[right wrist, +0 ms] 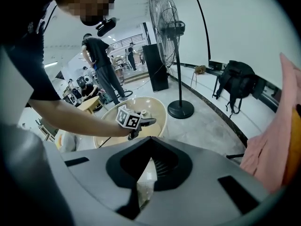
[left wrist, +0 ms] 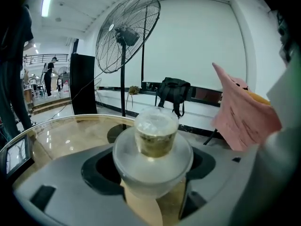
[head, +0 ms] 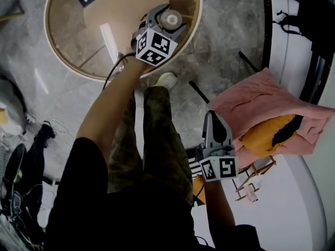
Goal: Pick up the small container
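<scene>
Head view: left gripper (head: 168,23) is out over the round desk (head: 63,46), close to its right rim, pinching the small container (head: 171,19); bare left forearm (head: 112,103) runs back from it to the body; left gripper view shows the jaws clamped on either side of the container, which is translucent with a wider pale rim nearer the camera, a narrower end pointing away and yellowish contents; glossy tan desk top lies below and behind it; cannot tell whether the container touches the desk or sits just above it; right gripper (head: 215,125) is held low at the person's right side, well apart from the desk, over grey marbled floor (head: 230,30); right gripper view shows its jaws pressed together at the tips with nothing between them; it is just beside a pink cloth (head: 261,109) draped over something, with a yellow cushion (head: 264,135) showing under the cloth's edge; tall standing fan (left wrist: 127,36) stands beyond the desk; black bag (left wrist: 173,91) sits on a ledge against the white wall.
</scene>
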